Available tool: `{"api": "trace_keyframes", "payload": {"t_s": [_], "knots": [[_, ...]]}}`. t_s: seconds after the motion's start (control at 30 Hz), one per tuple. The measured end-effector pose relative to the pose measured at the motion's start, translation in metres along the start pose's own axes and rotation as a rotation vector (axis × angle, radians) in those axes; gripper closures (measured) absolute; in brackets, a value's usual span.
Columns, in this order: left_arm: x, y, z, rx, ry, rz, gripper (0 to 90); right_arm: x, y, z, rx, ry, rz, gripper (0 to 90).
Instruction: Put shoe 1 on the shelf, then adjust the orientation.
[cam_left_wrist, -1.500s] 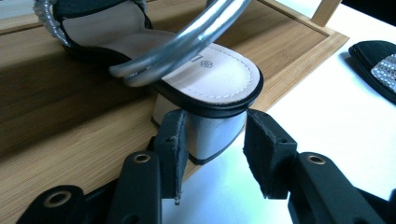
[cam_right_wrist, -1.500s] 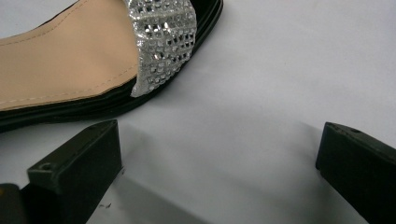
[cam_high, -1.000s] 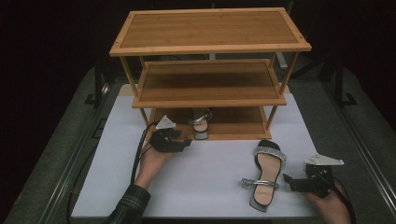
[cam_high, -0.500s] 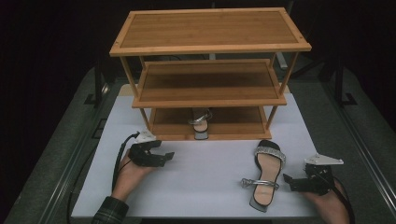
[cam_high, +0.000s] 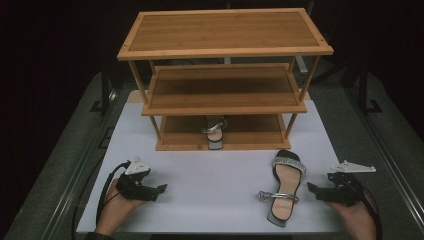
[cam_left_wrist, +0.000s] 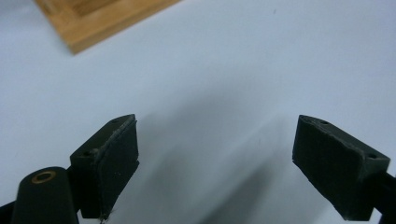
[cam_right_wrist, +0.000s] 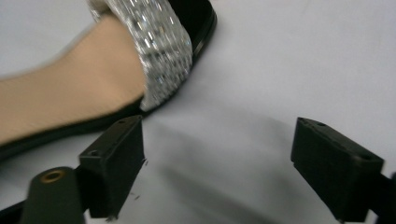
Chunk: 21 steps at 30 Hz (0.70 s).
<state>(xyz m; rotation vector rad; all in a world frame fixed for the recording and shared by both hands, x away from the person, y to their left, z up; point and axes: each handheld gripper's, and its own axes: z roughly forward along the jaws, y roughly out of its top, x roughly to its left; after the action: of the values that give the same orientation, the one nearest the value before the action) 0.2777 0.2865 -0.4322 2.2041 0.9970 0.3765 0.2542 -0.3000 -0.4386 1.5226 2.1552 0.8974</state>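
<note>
At the left of the desk (cam_high: 210, 175), whose top is a smooth, matte white sheet, the left tool (cam_high: 159, 189) rests low in a hand (cam_high: 116, 212), a grey three-cornered plate on its back. Its jaws have just been opening and stand wide apart with nothing between them; in the left gripper view its blocky black pads (cam_left_wrist: 116, 158) hang over bare white surface, a corner of pale wood beyond.

Behind the middle of the desk stands a three-tier bamboo rack (cam_high: 225, 50), its flat rectangular shelves framed by raised edges on slim posts. On the bottom shelf lies one sandal (cam_high: 215, 132) with a glittering strap.

Right of centre, flat on the desk, lies the second sandal (cam_high: 284, 187): black sole, tan insole, a sparkling silver toe band and a thin ankle strap.

Just beside it, the right tool (cam_high: 312, 190) points at its side. Its jaws have just been closing somewhat, yet remain apart and empty, the sandal's edge just beyond the one fingertip (cam_right_wrist: 114, 163)
</note>
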Motion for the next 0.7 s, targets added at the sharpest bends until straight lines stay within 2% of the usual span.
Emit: {"api": "trace_keyframes", "payload": {"t_s": [0.13,0.23,0.3,0.47,0.7], "knots": [[0.002,-0.014,-0.007,0.024,0.014,-0.014,13.8,0.0,0.005,-0.006,-0.063,0.053,0.018,21.0],[0.003,-0.025,-0.01,0.035,0.029,-0.014,13.3,0.003,0.011,-0.009,-0.115,0.087,0.009,23.7],[0.004,-0.03,-0.012,0.031,0.04,-0.013,13.3,0.005,0.016,-0.008,-0.127,0.109,-0.001,24.8],[0.004,-0.038,-0.015,0.002,0.044,-0.003,13.2,0.013,0.027,0.003,-0.115,0.157,-0.027,30.5],[0.006,-0.043,-0.015,-0.034,0.025,0.012,12.9,0.017,0.045,0.021,-0.095,0.176,-0.048,34.6]]}}
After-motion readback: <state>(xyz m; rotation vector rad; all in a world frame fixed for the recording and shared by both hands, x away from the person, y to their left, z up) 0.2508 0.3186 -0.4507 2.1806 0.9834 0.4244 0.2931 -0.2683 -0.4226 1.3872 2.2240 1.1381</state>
